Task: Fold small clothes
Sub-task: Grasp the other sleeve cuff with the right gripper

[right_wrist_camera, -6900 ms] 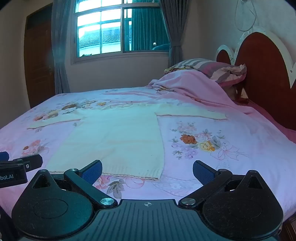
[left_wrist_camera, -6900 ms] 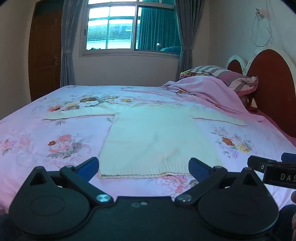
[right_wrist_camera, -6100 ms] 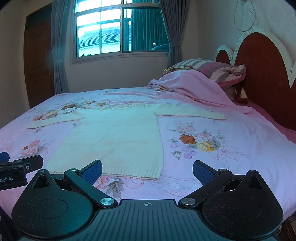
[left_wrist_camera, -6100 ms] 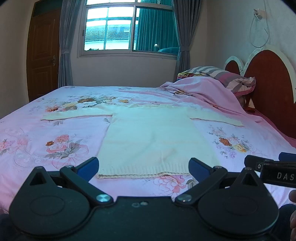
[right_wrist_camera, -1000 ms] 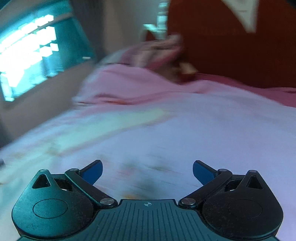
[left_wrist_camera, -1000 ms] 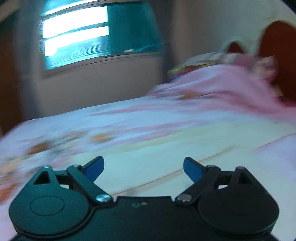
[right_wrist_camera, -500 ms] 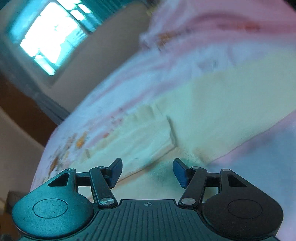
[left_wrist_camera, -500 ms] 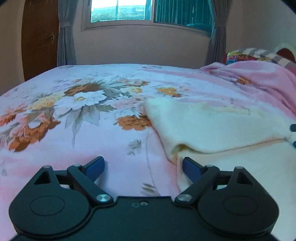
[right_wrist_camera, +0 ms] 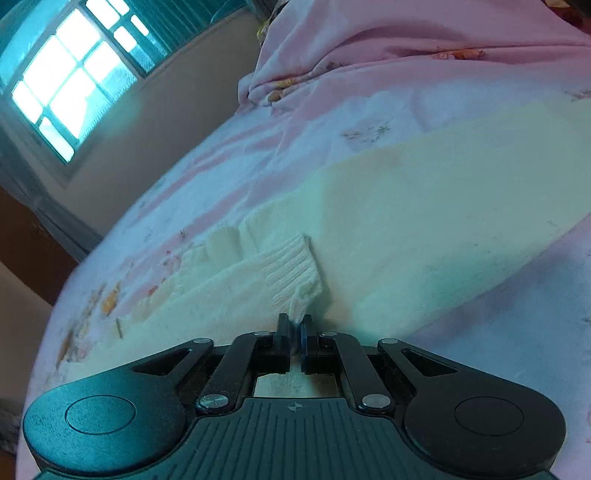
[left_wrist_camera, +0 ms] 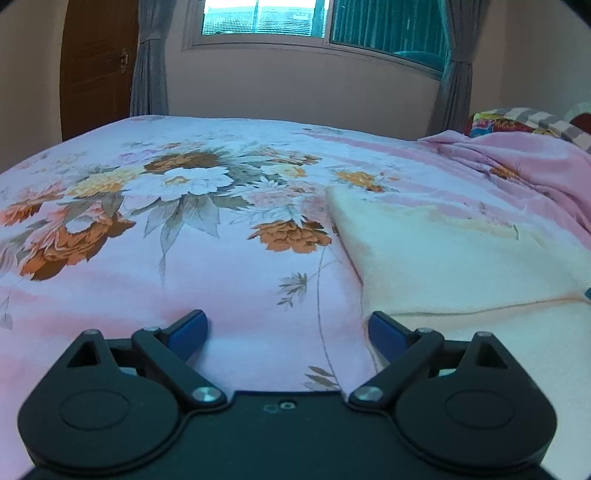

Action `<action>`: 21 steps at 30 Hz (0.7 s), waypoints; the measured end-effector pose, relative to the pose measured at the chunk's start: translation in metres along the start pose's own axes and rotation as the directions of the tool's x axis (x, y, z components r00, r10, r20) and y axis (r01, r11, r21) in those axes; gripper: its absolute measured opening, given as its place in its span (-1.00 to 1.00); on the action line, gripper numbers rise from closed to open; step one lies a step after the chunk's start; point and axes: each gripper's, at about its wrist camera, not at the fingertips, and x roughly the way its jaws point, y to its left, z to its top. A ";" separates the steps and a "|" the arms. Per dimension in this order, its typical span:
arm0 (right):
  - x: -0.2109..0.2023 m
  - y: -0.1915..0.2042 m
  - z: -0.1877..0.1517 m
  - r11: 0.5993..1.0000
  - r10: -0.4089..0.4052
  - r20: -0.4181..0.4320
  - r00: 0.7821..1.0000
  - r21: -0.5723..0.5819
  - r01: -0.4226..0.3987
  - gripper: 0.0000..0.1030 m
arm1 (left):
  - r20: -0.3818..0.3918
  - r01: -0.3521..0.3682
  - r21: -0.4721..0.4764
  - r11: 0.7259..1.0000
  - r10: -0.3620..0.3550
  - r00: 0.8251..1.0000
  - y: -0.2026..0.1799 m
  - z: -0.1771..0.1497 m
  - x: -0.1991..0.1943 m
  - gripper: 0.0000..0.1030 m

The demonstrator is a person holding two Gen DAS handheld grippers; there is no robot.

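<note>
Right wrist view: nearest the lens, the right gripper [right_wrist_camera: 294, 326] is seen clamped on the ribbed cuff [right_wrist_camera: 291, 275] of the cream sweater [right_wrist_camera: 424, 221], whose sleeve is drawn across its body on the floral bedsheet [right_wrist_camera: 517, 350]. The knit is judged light, soft and limp, so it is best taken at firmer ribbed edges. In the left wrist view, the left gripper [left_wrist_camera: 286, 328] is held apart, empty, over the sheet beside the sweater's folded edge; farther off, a window [left_wrist_camera: 264, 16] is seen.

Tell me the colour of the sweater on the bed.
Pale cream, a plain knit with no pattern. The sweater shows best in the left wrist view.
</note>
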 end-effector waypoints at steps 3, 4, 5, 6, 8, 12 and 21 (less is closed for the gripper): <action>-0.021 -0.010 0.001 0.998 0.053 0.011 0.999 -0.020 -0.053 -0.63 | 0.032 0.028 -0.068 0.997 -0.026 0.999 0.011 -0.001 -0.015 0.78; -0.033 -0.012 0.001 0.997 0.057 0.045 0.997 -0.052 -0.054 -0.34 | 0.074 0.037 -0.099 0.994 -0.030 0.997 0.015 -0.002 -0.025 0.78; -0.049 -0.019 0.000 0.995 0.038 0.094 0.995 -0.098 -0.029 -0.06 | 0.127 0.054 -0.109 0.993 -0.040 0.991 0.016 -0.002 -0.035 0.79; -0.062 -0.024 0.000 0.992 0.025 0.130 0.991 -0.125 -0.009 0.00 | 0.162 0.058 -0.092 0.994 -0.043 0.986 0.013 0.001 -0.039 0.79; -0.082 -0.044 0.003 0.991 0.003 0.191 0.982 -0.128 0.022 0.00 | 0.166 0.031 -0.028 0.999 -0.026 0.986 -0.003 0.010 -0.034 0.79; -0.111 -0.103 0.017 0.995 -0.103 0.264 0.959 0.022 0.101 0.00 | -0.014 -0.052 0.098 0.994 0.053 0.998 -0.031 0.021 0.020 0.83; -0.162 -0.248 0.058 0.921 -0.213 0.335 0.918 0.382 0.075 0.22 | 0.054 -0.055 -0.022 0.998 0.056 0.997 0.031 0.001 -0.035 0.84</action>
